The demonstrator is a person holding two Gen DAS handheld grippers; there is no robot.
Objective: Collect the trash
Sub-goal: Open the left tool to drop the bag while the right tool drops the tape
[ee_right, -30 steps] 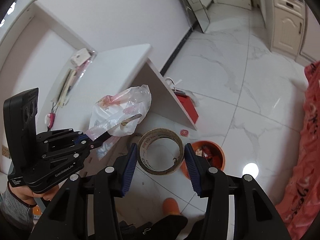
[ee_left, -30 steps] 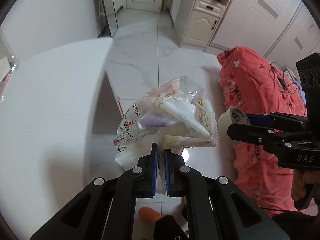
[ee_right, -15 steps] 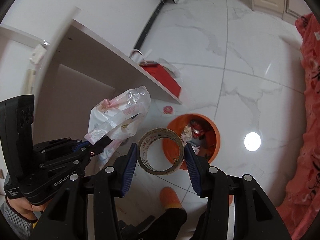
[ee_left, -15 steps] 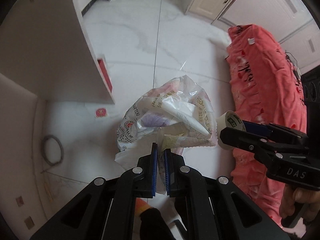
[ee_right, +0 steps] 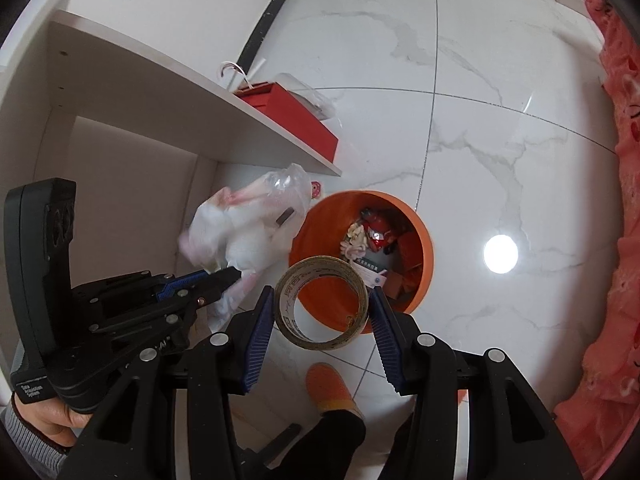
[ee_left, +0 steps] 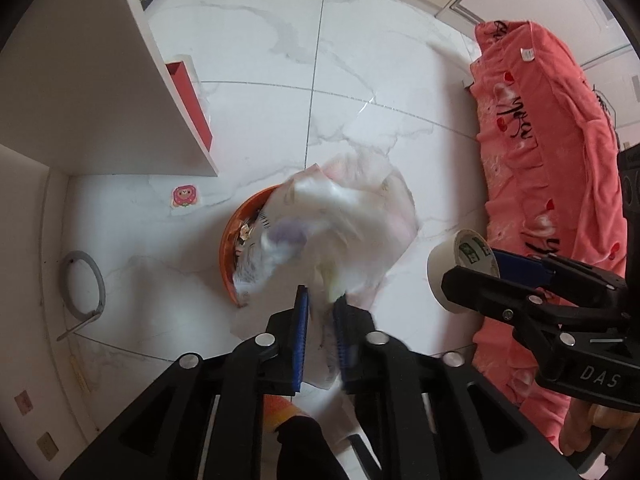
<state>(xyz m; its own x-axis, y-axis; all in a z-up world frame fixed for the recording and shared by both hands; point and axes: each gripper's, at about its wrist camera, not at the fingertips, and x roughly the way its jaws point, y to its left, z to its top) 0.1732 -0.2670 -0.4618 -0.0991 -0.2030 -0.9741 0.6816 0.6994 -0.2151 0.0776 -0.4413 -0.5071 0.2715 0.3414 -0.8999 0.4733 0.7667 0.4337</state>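
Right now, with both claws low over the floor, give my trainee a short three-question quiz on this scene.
1. True or false: the right claw grips a tape roll.
2. Which thing sits between the left claw's pads? A) a red box B) a crumpled plastic bag C) a slipper
3. Fill in: the orange bin on the floor already holds ____.

Key: 1 true: the pads press on both sides of the roll. 2 B: the bag is between the pads as the jaws are opening, its bulk above the bin's rim in the left wrist view. 3 trash: paper scraps and red wrappers lie inside.
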